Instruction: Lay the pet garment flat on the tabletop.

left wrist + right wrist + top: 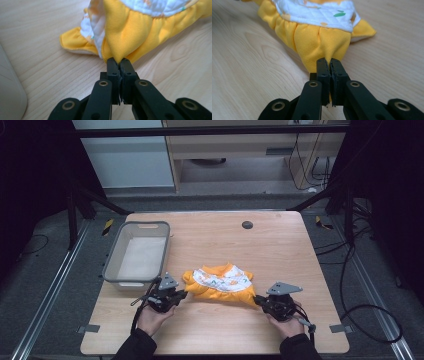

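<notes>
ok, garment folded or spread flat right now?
Folded: the yellow garment lies doubled over, white lining up, with left gripper and right gripper each shut on its near edge.

The garment (218, 282) is made of soft yellow-orange cloth with a matt, fleece-like nap, gathered along its near edge; a white quilted panel with a small printed pattern is stitched on top. The table (280, 245) is surfaced in pale wood with a visible grain and a smooth, low-sheen finish (a knot pattern is seen in both gripper views). The bin (112, 260) is moulded from grey plastic, smooth and matt. The left gripper (118, 60) and right gripper (329, 60) are built of black matt plastic links fitted with brass-coloured metal bushings.
</notes>
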Motion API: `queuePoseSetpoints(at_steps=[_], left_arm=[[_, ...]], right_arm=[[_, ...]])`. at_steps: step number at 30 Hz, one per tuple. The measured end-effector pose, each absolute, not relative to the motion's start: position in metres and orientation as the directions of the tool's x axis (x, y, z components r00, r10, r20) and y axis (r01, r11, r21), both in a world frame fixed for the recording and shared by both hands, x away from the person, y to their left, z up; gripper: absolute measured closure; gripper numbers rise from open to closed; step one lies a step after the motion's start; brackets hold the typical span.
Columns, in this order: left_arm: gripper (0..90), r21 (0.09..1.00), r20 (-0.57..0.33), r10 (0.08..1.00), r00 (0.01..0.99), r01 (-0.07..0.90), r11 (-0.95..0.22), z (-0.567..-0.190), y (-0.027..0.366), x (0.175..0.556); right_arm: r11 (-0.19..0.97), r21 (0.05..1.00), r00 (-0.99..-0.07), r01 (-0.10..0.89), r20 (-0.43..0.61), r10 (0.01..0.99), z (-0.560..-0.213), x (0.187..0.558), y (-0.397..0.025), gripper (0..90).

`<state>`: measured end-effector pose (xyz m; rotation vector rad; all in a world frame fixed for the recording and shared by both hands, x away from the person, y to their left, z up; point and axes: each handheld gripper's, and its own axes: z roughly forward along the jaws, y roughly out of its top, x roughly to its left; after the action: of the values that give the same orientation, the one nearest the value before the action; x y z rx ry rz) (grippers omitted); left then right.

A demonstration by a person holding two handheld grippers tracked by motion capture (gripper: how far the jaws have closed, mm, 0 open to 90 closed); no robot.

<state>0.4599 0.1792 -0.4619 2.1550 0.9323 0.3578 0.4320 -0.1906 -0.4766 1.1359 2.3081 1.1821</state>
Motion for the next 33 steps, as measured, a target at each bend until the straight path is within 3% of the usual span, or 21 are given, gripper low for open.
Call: queuePoseSetpoints(at_steps=[9,18,22,24,25,27,33], left_arm=[[88.0,0.787,-0.131,0.662,0.738,0.483,-0.384,-0.429,0.191,0.429],[87.2,0.696,-0.161,0.677,0.718,0.569,-0.438,-0.453,0.192,0.408],[82.1,0.680,-0.126,0.697,0.706,0.573,-0.457,-0.460,0.192,0.406],[71.1,0.701,-0.119,0.702,0.702,0.560,-0.441,-0.456,0.193,0.403],[71.1,0.713,-0.112,0.707,0.698,0.552,-0.432,-0.454,0.194,0.402],[62.5,0.761,-0.086,0.719,0.689,0.512,-0.399,-0.446,0.198,0.397],[62.2,0.815,-0.058,0.718,0.693,0.449,-0.367,-0.433,0.194,0.401]], right_arm=[[0.265,0.829,-0.674,0.492,0.170,0.719,-0.440,0.413,-0.202,87.3],[0.335,0.766,-0.682,0.549,0.179,0.709,-0.455,0.398,-0.201,85.0],[0.366,0.745,-0.675,0.558,0.150,0.722,-0.467,0.401,-0.198,78.8],[0.355,0.767,-0.665,0.535,0.123,0.737,-0.467,0.401,-0.200,72.8],[0.355,0.767,-0.665,0.535,0.123,0.737,-0.467,0.401,-0.200,72.8],[0.321,0.796,-0.652,0.513,0.118,0.749,-0.462,0.401,-0.205,70.4],[0.273,0.836,-0.649,0.476,0.124,0.751,-0.458,0.404,-0.206,75.5]])
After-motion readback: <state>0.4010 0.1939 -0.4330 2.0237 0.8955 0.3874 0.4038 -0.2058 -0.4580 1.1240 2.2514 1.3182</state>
